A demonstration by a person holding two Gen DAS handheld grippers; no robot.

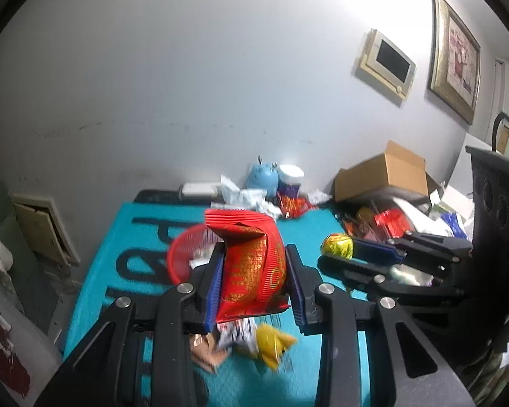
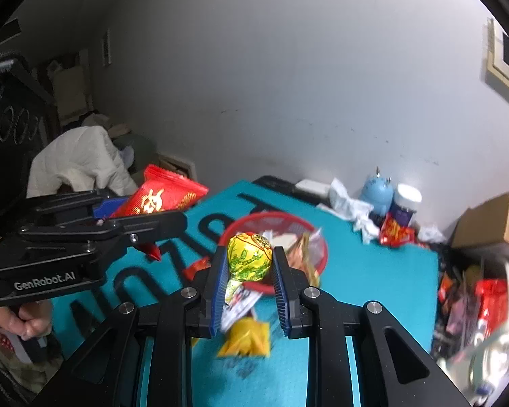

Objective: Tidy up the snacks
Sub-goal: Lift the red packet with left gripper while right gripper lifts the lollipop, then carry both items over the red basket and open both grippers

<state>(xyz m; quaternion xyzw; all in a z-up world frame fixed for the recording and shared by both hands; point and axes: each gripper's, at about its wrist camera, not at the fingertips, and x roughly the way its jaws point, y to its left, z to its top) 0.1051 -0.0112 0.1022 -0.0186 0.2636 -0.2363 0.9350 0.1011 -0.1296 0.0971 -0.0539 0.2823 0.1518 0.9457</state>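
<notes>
Above the teal mat (image 1: 125,237), the left gripper (image 1: 254,271) clamps a red snack packet (image 1: 254,264); nearer the mat's right edge, the right gripper (image 2: 249,264) pinches a yellow wrapped lollipop (image 2: 249,254) over the red basket (image 2: 275,218).

A basket (image 2: 275,224) sits mid-bench (image 2: 373,271), wrappers inside it. Loose snacks (image 2: 246,335) lie before it. A cardboard box (image 1: 383,173) stands behind, to the right.

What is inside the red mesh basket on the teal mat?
The red mesh basket holds several wrapped snacks, pale and orange. The yellow round candy in the right gripper covers its near part, so the rest is hidden.
</notes>
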